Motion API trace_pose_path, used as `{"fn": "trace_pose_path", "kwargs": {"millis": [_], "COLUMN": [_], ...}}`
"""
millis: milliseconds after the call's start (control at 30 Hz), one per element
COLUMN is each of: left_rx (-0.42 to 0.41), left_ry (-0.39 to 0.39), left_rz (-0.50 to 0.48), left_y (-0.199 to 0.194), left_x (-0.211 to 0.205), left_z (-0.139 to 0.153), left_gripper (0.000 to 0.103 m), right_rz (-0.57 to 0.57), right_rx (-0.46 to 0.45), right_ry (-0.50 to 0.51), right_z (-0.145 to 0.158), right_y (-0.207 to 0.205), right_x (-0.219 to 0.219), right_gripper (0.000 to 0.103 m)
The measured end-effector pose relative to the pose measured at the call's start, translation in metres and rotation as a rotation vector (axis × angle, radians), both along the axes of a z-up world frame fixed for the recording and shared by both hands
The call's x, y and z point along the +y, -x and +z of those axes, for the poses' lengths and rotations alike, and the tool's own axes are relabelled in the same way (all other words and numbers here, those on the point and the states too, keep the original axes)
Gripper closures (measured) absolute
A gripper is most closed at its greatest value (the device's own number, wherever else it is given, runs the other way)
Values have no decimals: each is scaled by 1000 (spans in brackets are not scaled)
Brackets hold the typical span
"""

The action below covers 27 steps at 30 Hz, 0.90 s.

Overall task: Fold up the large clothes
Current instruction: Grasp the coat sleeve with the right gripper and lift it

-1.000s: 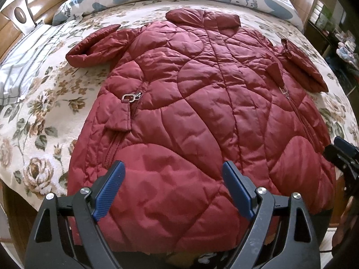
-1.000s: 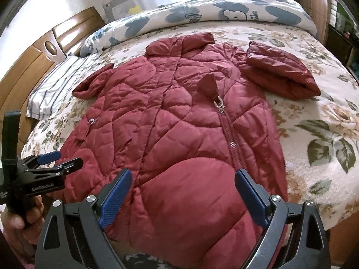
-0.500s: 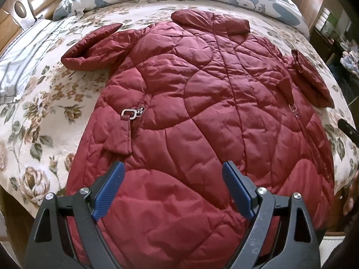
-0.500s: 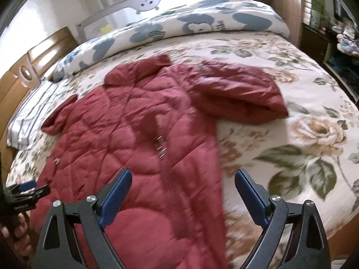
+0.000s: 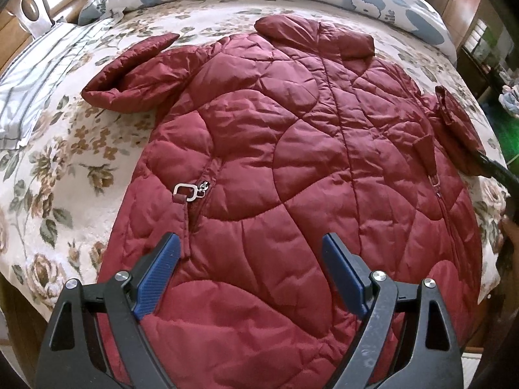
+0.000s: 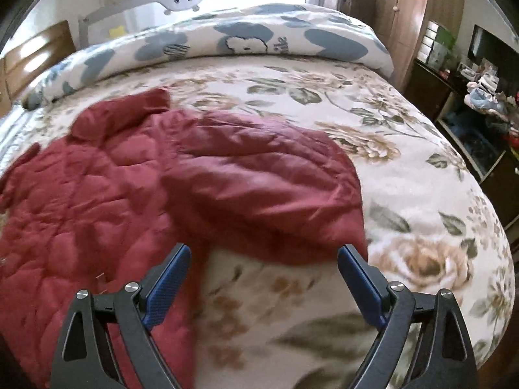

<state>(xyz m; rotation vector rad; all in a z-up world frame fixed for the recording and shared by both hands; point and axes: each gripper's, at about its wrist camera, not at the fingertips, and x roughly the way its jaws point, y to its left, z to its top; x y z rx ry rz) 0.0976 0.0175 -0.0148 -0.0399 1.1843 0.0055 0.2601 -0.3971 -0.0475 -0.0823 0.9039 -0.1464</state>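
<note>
The dark red quilted puffer coat [image 5: 292, 178] lies spread flat on the floral bedspread [image 5: 65, 168] (sleeves bunched at the sides), while left gripper [image 5: 249, 259] and right gripper [image 6: 264, 270] hang wide apart, gripping nothing.

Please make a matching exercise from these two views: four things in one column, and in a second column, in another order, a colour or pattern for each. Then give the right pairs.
Things:
1. quilted coat
2. bedspread
3. rolled duvet
4. pads of the left gripper

Colours or patterns:
A. white with blue cartoon shapes
B. dark red
C. cream with brown roses and green leaves
D. blue, ribbed

Pairs: 1-B, 2-C, 3-A, 4-D
</note>
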Motion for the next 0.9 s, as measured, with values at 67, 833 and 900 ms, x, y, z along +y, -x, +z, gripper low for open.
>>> {"fn": "trace_pose_path", "kwargs": {"millis": [67, 833, 900], "left_rx": [12, 29, 26], "left_ry": [-4, 52, 72], "left_rz": [-1, 18, 20], "left_y": [-3, -12, -12], "left_x": [-1, 11, 14], "left_z": [-3, -17, -16], "left_gripper": [13, 13, 13], "right_rz": [3, 193, 233], "right_rx": [25, -52, -59], "right_ry": [21, -256, -318], "right_z": [-8, 22, 27], "right_y": [-15, -17, -14], "right_x": [-4, 55, 73], "right_gripper": [11, 89, 89]}}
